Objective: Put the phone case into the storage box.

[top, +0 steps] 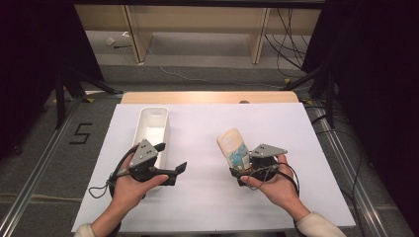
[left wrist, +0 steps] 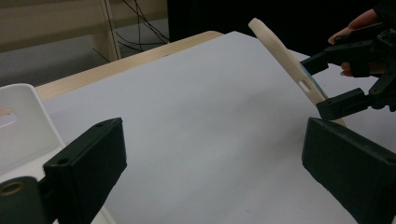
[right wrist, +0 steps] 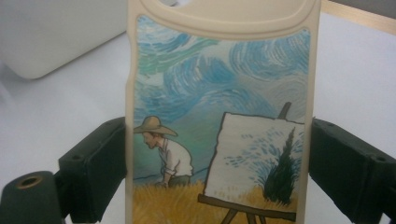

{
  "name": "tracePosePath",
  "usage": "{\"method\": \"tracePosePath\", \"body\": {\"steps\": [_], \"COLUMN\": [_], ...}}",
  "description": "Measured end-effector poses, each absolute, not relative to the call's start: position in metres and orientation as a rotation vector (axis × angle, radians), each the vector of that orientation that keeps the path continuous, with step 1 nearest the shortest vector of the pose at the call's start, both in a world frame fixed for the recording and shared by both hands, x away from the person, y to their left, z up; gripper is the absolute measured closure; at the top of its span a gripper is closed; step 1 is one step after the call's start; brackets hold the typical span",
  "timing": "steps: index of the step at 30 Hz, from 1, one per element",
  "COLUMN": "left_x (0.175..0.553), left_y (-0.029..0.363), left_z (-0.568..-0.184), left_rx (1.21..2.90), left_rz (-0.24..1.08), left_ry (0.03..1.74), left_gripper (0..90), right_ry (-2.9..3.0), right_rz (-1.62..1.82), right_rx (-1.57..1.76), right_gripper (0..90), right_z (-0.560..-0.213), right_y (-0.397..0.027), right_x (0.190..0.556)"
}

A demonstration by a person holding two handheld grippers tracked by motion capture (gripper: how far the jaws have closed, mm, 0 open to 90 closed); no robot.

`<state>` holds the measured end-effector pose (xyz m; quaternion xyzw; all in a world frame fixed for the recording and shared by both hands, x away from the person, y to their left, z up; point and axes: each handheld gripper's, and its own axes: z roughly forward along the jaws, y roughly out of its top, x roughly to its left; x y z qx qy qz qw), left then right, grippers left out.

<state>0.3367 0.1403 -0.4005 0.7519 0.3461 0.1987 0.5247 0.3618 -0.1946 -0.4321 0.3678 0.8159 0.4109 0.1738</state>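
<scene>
A cream phone case (top: 232, 146) with a painted scene of a man in a straw hat, an easel and a swirling blue sky is held tilted above the white sheet. My right gripper (top: 243, 164) is shut on its lower end; in the right gripper view the case (right wrist: 219, 93) stands between the two black jaws of that gripper (right wrist: 220, 173). My left gripper (top: 170, 158) hovers open beside the white bin (top: 148, 129), its jaws wide apart with nothing between them. In the left gripper view, that open gripper (left wrist: 215, 172) faces the case (left wrist: 285, 60) edge-on, with the right gripper (left wrist: 348, 77) clamping it.
A long white bin (left wrist: 21, 126) stands at the left of the white sheet (top: 207, 197), which covers a wooden table (top: 207, 97). The bin (right wrist: 51, 32) also lies beyond the case. Wooden shelving and cables are on the floor behind the table.
</scene>
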Motion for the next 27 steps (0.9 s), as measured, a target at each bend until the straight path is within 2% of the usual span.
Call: {"method": "tracePosePath", "body": {"steps": [27], "left_x": [0.361], "left_y": [0.099], "left_z": [-0.388], "left_rx": [1.834], "left_rz": [0.434], "left_ry": [0.762], "left_gripper": [7.5], "right_ry": [2.314], "right_rz": [1.188], "right_rx": [0.995], "right_gripper": [11.7], "right_z": [-0.434], "right_y": [-0.182], "right_x": [0.358]}}
